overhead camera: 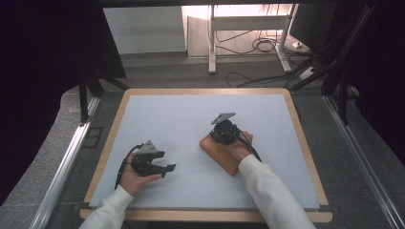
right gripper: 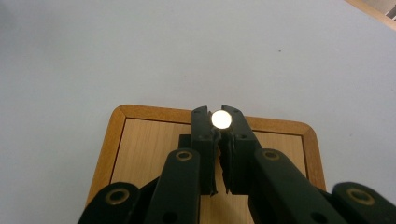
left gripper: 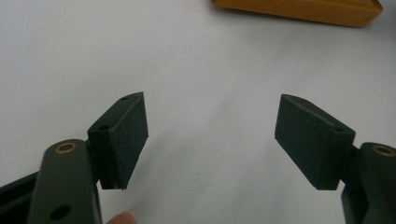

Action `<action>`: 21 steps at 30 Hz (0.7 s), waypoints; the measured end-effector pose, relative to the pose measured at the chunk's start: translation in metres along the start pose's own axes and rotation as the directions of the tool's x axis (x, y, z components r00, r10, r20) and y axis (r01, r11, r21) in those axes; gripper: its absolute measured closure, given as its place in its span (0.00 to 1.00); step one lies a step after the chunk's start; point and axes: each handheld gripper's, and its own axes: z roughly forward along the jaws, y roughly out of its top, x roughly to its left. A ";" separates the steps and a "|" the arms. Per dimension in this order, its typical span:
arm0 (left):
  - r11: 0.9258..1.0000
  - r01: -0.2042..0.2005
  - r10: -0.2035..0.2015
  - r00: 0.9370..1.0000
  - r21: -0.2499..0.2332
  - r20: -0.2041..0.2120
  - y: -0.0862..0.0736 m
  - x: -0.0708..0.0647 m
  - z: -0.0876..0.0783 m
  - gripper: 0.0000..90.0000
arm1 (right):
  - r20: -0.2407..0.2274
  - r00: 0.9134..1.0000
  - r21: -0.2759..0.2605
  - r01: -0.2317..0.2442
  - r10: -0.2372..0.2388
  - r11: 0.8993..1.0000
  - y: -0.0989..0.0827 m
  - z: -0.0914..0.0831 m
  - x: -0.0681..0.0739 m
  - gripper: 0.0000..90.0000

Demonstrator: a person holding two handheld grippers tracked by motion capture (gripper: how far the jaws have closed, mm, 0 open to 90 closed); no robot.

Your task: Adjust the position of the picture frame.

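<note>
Holding a small white ball clamped in my right gripper tips, just above the wooden tray. Left gripper spread apart, empty, tabletop beneath. Placement probably pending.

Up top, the high view looks forward and down from the person's side, taking in the whole white table and the floor beyond. The left gripper view sits low and close over the tabletop, facing right between its own jaws toward the wooden tray at its far edge. The right gripper view hangs close above that same tray, facing the far side. All three views share tray and tabletop.
</note>
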 end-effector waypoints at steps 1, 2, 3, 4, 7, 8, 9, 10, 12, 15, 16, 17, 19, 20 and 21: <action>1.000 0.000 0.000 1.000 -0.001 0.000 0.000 0.000 0.000 0.28 | -0.003 1.000 0.002 -0.001 0.001 1.000 0.001 -0.002 0.001 0.95; 1.000 -0.001 0.001 1.000 -0.002 0.000 0.000 0.000 0.000 0.28 | -0.007 1.000 -0.002 0.002 -0.002 1.000 0.001 -0.003 0.003 0.95; 1.000 -0.001 0.001 1.000 -0.003 0.000 0.000 0.000 0.000 0.28 | -0.008 1.000 -0.001 0.005 -0.005 1.000 0.002 -0.004 0.005 0.95; 1.000 0.000 0.000 1.000 -0.002 0.000 0.000 0.000 0.000 0.28 | -0.015 1.000 -0.005 0.006 -0.006 1.000 0.003 -0.006 0.009 0.95; 1.000 -0.001 0.001 1.000 -0.001 0.000 0.000 0.000 0.000 0.28 | -0.023 1.000 -0.006 0.015 -0.015 1.000 0.005 -0.008 0.015 0.95; 1.000 -0.002 0.002 1.000 0.000 0.000 0.000 0.000 0.000 0.28 | -0.029 0.999 -0.005 0.018 -0.018 1.000 0.006 -0.008 0.018 0.95; 1.000 -0.002 0.002 1.000 0.000 0.000 0.000 0.000 0.000 0.28 | -0.029 0.999 -0.005 0.018 -0.018 1.000 0.006 -0.008 0.018 0.95; 1.000 -0.002 0.002 1.000 0.001 0.000 0.000 0.000 0.000 0.28 | -0.032 0.999 -0.003 0.018 -0.018 1.000 0.007 -0.008 0.021 0.95; 1.000 -0.002 0.002 1.000 0.000 0.000 0.000 0.000 0.000 0.28 | -0.041 0.999 -0.005 0.026 -0.026 1.000 0.008 -0.007 0.027 0.95; 1.000 -0.003 0.003 1.000 -0.001 0.000 0.000 0.000 0.000 0.28 | -0.055 0.998 -0.010 0.033 -0.033 0.999 0.010 -0.005 0.036 0.95; 1.000 -0.003 0.003 1.000 -0.001 0.000 0.000 0.000 0.000 0.28 | -0.059 0.997 -0.012 0.044 -0.045 0.999 0.011 -0.005 0.039 0.95; 1.000 -0.002 0.002 1.000 -0.001 0.001 0.000 0.000 0.000 0.28 | -0.064 0.997 -0.013 0.045 -0.046 0.999 0.013 -0.004 0.043 0.95; 1.000 -0.003 0.003 1.000 0.000 0.000 0.000 0.000 0.000 0.28 | -0.073 0.996 -0.017 0.051 -0.052 0.999 0.016 -0.002 0.047 0.95; 1.000 -0.003 0.003 1.000 -0.001 0.001 0.000 0.000 0.000 0.28 | -0.080 0.995 -0.018 0.055 -0.056 0.998 0.017 0.000 0.050 0.95; 1.000 -0.003 0.003 1.000 -0.003 0.001 0.000 0.000 0.000 0.28 | -0.085 0.995 -0.019 0.058 -0.060 0.998 0.019 0.001 0.053 0.95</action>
